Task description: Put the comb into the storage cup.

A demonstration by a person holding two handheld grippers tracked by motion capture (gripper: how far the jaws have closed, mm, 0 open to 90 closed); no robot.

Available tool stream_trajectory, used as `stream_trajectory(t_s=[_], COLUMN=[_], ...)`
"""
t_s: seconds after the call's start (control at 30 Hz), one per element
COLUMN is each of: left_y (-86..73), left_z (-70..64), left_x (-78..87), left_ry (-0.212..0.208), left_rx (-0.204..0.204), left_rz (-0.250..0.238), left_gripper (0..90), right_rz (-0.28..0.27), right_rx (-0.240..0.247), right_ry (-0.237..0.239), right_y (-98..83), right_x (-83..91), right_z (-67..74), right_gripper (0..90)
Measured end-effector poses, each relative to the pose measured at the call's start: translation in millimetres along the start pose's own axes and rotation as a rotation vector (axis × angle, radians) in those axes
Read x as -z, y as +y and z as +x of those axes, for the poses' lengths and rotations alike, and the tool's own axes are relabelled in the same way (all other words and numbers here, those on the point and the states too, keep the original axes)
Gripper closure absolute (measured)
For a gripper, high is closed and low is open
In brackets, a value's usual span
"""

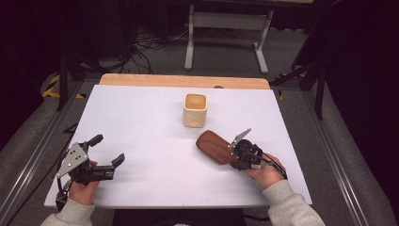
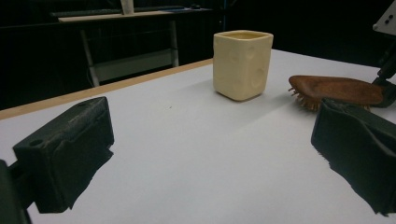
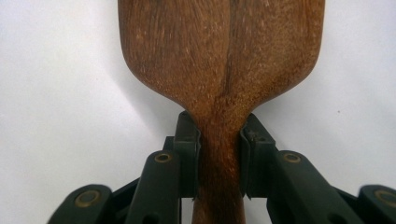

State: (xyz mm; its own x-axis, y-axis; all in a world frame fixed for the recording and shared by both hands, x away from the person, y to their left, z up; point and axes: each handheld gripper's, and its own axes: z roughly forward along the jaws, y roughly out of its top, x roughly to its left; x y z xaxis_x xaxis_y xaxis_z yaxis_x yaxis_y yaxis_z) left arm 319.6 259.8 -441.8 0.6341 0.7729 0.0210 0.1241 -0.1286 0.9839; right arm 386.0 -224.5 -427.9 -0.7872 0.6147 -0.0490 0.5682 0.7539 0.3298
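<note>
A brown wooden hairbrush (image 1: 214, 146) lies bristles down on the white table (image 1: 141, 117), right of centre. My right gripper (image 1: 234, 153) is shut on its narrow handle; in the right gripper view the two pads (image 3: 189, 149) press on either side of the handle below the broad brush (image 3: 219, 51) back. A cream square cup (image 1: 195, 109) stands upright behind the brush, apart from it. My left gripper (image 1: 108, 149) rests open near the front left, with nothing between its jaws. From the left gripper (image 2: 210, 154) view the cup (image 2: 243, 63) and the brush (image 2: 336, 88) sit ahead and to the right.
A wooden strip (image 1: 183, 81) runs along the table's far edge. Beyond it stands a white table frame (image 1: 226, 21) on a grey floor with cables (image 1: 150, 44). Metal rails (image 1: 33, 160) flank the table on both sides.
</note>
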Motion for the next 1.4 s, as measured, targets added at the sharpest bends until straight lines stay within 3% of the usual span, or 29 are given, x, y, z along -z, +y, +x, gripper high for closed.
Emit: stream_trajectory(t_s=[0.1,0.17,0.4,0.9,0.93,1.1,1.13,1.4], left_y=[0.5,0.6,0.7,-0.3,-0.5,-0.2,-0.4,0.5], left_z=[-0.1,2.0,4.5,2.4,2.2,4.0,4.3,3.9], left_x=[0.0,1.6,6.3,6.0,5.7,5.5,5.1,3.5], left_ry=[0.013,-0.015,-0.074,-0.066,-0.062,-0.082,-0.088,-0.116], left_rx=[0.013,0.026,-0.001,-0.017,-0.017,0.006,0.012,0.011], left_rz=[0.004,0.003,0.017,0.013,0.010,0.024,0.020,0.037], left_gripper=[0.2,0.2,0.2,1.6,0.3,0.8,0.8,0.1], right_rz=[-0.010,-0.015,-0.063,-0.199,-0.229,-0.281,-0.320,-0.435], right_rx=[0.006,0.016,0.043,0.086,0.088,0.110,0.118,0.143], right_ry=[0.001,0.002,-0.005,-0.020,-0.022,-0.025,-0.026,-0.023], right_y=[-0.4,-0.3,2.0,6.5,6.8,7.9,8.5,11.5], right_x=[1.4,2.1,9.1,29.4,32.8,36.8,39.7,43.5], right_z=[0.7,2.3,8.2,15.7,17.8,20.5,22.4,29.6], right_gripper=[72.5,72.5,72.5,72.4,72.4,72.4,72.4,72.4])
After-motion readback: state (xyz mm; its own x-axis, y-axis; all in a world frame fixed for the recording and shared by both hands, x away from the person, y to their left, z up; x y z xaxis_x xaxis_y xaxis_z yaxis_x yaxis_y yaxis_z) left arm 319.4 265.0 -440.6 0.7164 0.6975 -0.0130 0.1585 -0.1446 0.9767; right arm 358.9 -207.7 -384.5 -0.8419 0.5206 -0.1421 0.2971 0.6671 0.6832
